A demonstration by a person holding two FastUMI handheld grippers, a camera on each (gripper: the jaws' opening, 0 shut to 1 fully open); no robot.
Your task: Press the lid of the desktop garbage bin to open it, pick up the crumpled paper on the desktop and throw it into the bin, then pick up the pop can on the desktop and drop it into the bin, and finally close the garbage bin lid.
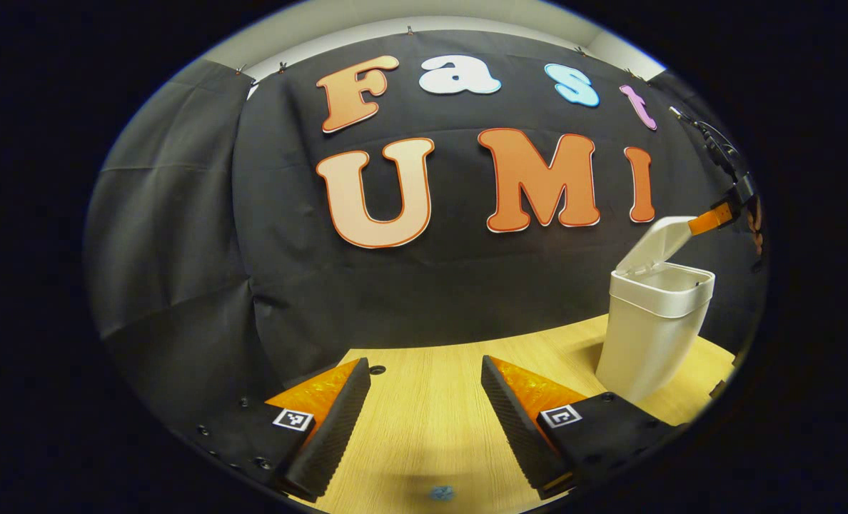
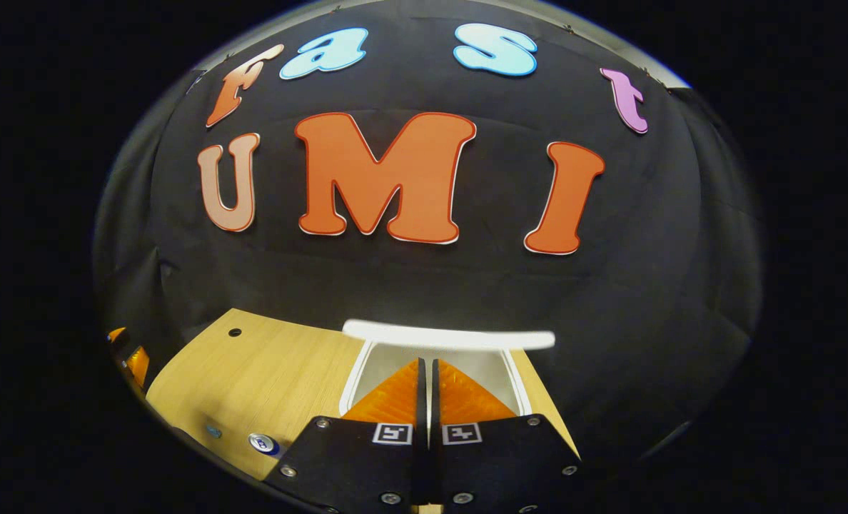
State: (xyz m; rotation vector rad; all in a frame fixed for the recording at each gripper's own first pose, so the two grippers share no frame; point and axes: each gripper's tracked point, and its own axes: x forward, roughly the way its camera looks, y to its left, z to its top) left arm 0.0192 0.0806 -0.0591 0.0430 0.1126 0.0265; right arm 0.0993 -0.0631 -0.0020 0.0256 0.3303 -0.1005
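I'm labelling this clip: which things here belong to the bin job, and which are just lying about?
Job: garbage bin, its raised lid, pop can, left gripper, right gripper.
Lying about: hole in the tabletop; small blue bit, too blurred to name.

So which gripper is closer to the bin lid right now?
Right. The right gripper is up at the raised lid of the bin, fingers closed together. The left gripper hangs open over the table, off to the bin's side.
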